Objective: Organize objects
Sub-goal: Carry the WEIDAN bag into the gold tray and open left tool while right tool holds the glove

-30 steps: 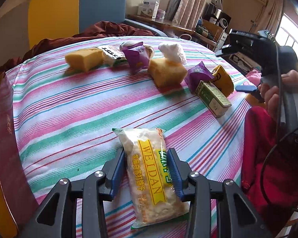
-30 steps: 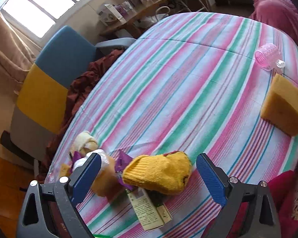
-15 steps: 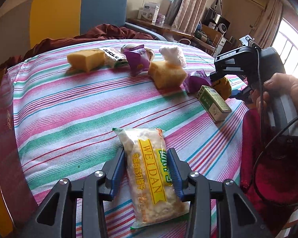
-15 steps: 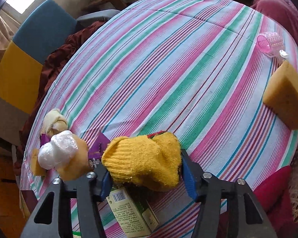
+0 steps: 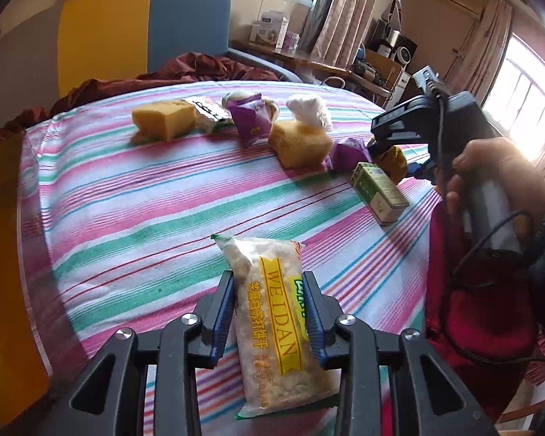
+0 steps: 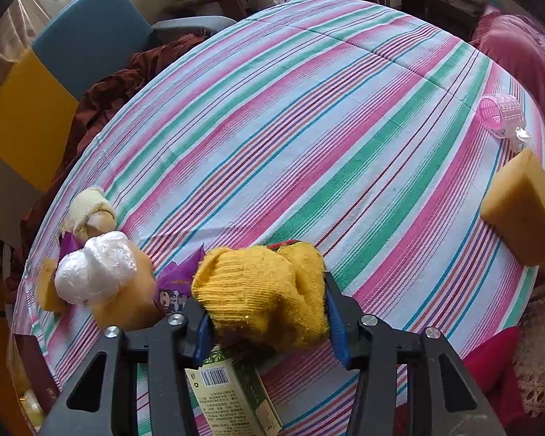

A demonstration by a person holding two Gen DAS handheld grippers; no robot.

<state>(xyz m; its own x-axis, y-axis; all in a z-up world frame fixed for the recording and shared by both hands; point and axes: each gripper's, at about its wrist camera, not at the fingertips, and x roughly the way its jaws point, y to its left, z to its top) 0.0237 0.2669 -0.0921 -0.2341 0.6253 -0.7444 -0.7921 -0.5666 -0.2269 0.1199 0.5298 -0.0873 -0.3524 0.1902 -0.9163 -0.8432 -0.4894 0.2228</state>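
My left gripper (image 5: 269, 312) is shut on a WEIDAN cracker packet (image 5: 272, 312), held over the striped tablecloth (image 5: 145, 210). My right gripper (image 6: 269, 312) is shut on a yellow knitted sock bundle (image 6: 261, 290); it shows from outside in the left wrist view (image 5: 399, 160), at the table's right side. A green box (image 6: 232, 396) lies just under the sock bundle and also shows in the left wrist view (image 5: 379, 192).
A row of items lies across the table: yellow sponges (image 5: 163, 120), purple snack packets (image 5: 252, 120), a white plastic wad (image 6: 94, 267), a cream sock (image 6: 89, 210). Another sponge (image 6: 523, 210) and a pink roller (image 6: 501, 114) sit far right. A yellow-blue chair (image 5: 141, 32) stands behind.
My right gripper moved down onto the yellow sock bundle and closed on it. My left gripper kept its hold on the cracker packet and drew slightly back.
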